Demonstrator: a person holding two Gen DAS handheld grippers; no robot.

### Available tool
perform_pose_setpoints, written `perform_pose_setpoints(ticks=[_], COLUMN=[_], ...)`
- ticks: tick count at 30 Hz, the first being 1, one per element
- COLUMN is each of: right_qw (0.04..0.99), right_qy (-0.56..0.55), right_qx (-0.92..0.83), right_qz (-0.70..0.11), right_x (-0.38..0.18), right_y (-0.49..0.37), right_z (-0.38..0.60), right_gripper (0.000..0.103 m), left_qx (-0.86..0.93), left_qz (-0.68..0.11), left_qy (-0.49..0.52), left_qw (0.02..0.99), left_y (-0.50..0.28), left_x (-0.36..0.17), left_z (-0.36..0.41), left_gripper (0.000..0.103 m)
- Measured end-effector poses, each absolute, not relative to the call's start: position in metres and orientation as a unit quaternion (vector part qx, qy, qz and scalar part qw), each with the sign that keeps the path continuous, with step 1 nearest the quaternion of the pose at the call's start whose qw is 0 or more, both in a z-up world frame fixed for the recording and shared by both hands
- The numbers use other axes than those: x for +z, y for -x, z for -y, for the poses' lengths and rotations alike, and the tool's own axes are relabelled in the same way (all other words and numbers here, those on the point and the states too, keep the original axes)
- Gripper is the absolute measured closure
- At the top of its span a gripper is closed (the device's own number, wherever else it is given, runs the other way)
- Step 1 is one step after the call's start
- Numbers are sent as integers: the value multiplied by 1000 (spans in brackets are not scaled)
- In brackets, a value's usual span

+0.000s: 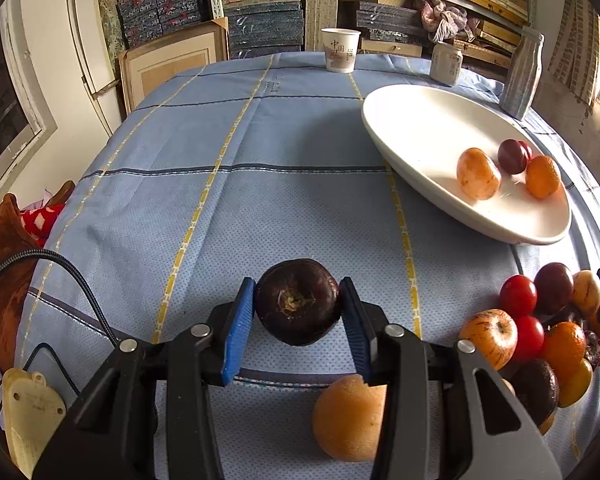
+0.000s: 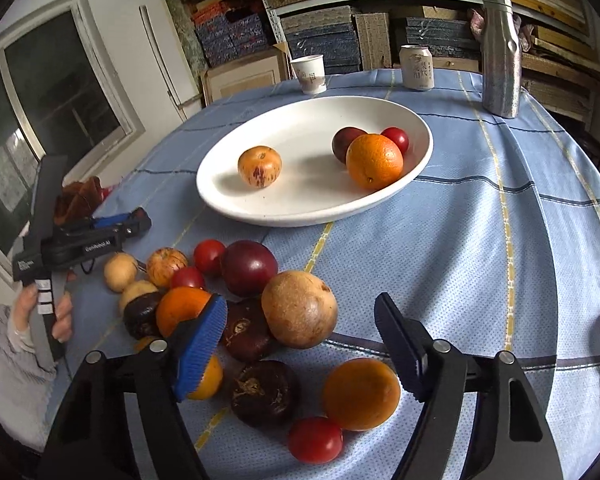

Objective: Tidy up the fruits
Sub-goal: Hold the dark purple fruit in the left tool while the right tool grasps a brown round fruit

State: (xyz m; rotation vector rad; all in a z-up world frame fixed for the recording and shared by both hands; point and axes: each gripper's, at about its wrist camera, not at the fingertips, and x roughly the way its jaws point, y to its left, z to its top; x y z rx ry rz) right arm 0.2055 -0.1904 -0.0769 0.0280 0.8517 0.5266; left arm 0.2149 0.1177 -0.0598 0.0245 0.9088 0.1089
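The left gripper (image 1: 298,304) has its blue jaws pinching a dark mangosteen (image 1: 296,302), one pad on each flank, stem scar facing the camera — the fruit sits low over the blue checked worktop (image 1: 228,200), though whether it touches the cloth I cannot tell. Just below it, at six o'clock, a pale orange fruit (image 1: 348,418) lies on the cloth, partly behind the right-hand jaw.

Up at two o'clock in the left wrist view sits the white dish (image 1: 420,120), holding a speckled yellow fruit (image 1: 478,174), a dark plum (image 1: 512,156) and an orange (image 1: 542,176) close together near its right end. At four o'clock the loose heap of fruit (image 1: 540,332) crowds the worktop edge — tomatoes, oranges, a striped apple, more dark ones.

Over to the right gripper (image 2: 300,340): jaws spread wide, nothing between the pads, hovering above that heap. A big tan round fruit (image 2: 299,309) lies between the jaws from this view, with two dark mangosteens, an orange fruit (image 2: 361,394) and a red tomato (image 2: 315,439) nearer the camera.

At the far edge, twelve o'clock, stand a paper cup (image 2: 309,74), a drinks can (image 2: 417,68) and a tall silver bottle (image 2: 501,54), well apart from the fruit.
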Motion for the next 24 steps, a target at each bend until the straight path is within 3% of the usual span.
perform_pose_setpoints(ticks=[3,11,14,24], right_qw=[873,874,873,879], right_qy=[-9,5,5,27], right_qx=[248,244,251,247], right_qz=[-420,-420,-417,-408], right_x=[-82,-85,-84,-82], right_y=[-209,-211,-212,-207], right_z=[189,185,184,179], right_gripper=[41,50,61,62], left_qx=[51,50,49,46], left_qz=[-439,-442,-444,-449], left_qy=[-16,-17,-17,-21], left_qw=[897,895,894,892], left_y=[-214,-216,-217,-219], left_x=[-61,-61,-63,-67], left_z=[-115,-112,-111,-110], left_gripper=[61,61,61,61])
